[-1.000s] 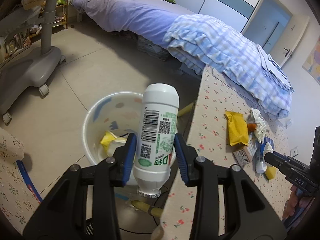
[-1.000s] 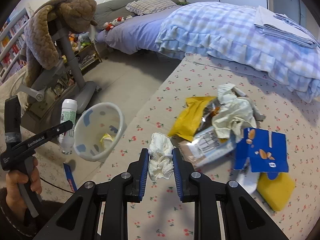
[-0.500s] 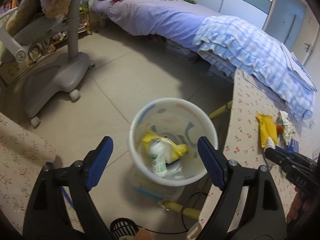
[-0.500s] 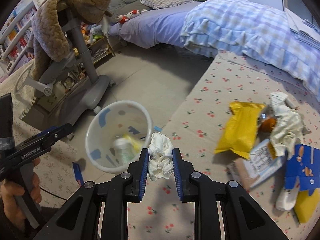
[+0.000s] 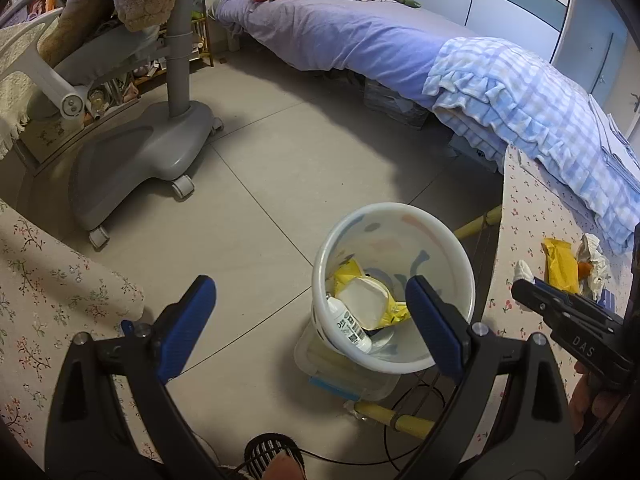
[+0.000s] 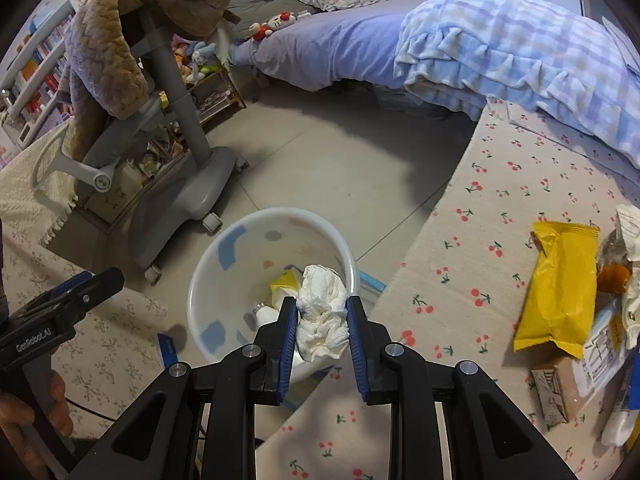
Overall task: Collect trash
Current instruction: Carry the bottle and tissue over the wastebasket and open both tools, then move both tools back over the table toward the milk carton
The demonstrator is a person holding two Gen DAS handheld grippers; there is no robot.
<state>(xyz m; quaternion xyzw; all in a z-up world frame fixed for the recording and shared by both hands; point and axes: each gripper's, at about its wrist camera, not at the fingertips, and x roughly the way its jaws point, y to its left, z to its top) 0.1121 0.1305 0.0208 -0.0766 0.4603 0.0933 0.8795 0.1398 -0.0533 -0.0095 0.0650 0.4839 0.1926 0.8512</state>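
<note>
White tissue (image 6: pixel 322 312) is clamped in the right gripper (image 6: pixel 322 320) above the bin (image 6: pixel 208 272), positioned for release. The left gripper (image 5: pixel 308 320) is opening, empty; 1 bottle (image 5: pixel 348 326) lies in the bin.

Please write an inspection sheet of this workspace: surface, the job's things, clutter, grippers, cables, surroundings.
Surface: table with a cherry-print cloth, bare along its near edge; grey tiled floor beside it.
Job's things: white bin on the floor holds a bottle and a yellow wrapper; a crumpled tissue is held over the bin.
Clutter: yellow packet, crumpled paper and a small box on the table.
Grippers: left gripper is opening, with nothing between its jaws; right gripper is shut on the tissue.
Cables: black cable on the floor below the bin.
Surroundings: bed, grey wheeled chair, bookshelf.
</note>
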